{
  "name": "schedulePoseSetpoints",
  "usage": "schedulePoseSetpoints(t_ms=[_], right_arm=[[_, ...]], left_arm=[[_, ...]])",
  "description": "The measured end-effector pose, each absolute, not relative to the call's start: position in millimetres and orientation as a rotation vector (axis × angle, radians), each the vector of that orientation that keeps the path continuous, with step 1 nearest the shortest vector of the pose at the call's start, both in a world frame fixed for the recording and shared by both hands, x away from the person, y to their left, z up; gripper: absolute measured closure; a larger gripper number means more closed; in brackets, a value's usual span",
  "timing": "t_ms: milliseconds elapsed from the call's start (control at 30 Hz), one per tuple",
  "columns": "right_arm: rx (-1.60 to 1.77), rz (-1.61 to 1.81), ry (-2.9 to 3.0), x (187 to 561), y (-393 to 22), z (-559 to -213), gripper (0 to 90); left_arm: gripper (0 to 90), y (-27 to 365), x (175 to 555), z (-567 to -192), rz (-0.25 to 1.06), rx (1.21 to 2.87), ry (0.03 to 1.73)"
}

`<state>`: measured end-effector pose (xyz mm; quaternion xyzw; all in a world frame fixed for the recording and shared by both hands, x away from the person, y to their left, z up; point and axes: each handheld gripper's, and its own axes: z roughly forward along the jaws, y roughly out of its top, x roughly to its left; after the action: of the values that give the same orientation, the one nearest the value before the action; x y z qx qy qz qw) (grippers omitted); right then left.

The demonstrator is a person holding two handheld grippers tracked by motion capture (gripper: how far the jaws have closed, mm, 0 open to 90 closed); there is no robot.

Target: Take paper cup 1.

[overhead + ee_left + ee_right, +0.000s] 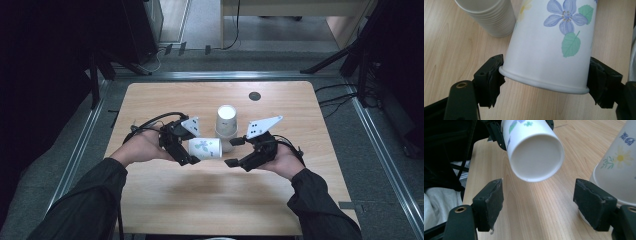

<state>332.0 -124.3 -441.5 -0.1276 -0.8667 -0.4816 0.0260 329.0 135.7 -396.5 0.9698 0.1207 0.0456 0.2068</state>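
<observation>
Between the two black jaws of the left tool (544, 75), the flowered paper cup (551, 45) sat clamped by its rolled rim, one pad pressing on each side, and the cup pointed away from the camera with its blue flower and green leaves facing up. Seen from the high view, that left tool (187, 150) held the cup (205, 148) lying on its side above the wooden desk (165, 200), near the middle, its closed bottom aimed toward the right tool (234, 151). Over there the right tool's jaws stood wide apart, gripping nothing; in the right gripper view the pads (490, 200) flanked bare wood, and the cup's round white bottom (536, 157) hung beyond and above them, clear of both. Just behind the held cup stood a stack of paper cups (226, 126), upside down on the desk, its ribbed rims (491, 17) showing in the left gripper view and its daisy print (621, 167) close by the right tool's jaw. Farther back a small dark round disc (254, 96) lay on the desk near the far edge, well apart from everything. Both of the person's forearms came in dark sleeves (85, 210) from the near side.
</observation>
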Motion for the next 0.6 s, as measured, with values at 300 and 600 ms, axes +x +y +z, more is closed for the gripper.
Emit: schedulePoseSetpoints(t_ms=[300, 600], right_arm=[[-0.381, -1.467, -2.698, 330.3, -114.2, -443.5, 23.2], [-0.361, -1.468, -2.717, 329.2, -104.8, -444.2, 22.6]], left_arm=[[23.1, 121.1, 330.1, -392.1, 0.147, 2.833, 0.275], [23.1, 106.6, 328.2, -392.9, 0.173, 2.937, 0.215]])
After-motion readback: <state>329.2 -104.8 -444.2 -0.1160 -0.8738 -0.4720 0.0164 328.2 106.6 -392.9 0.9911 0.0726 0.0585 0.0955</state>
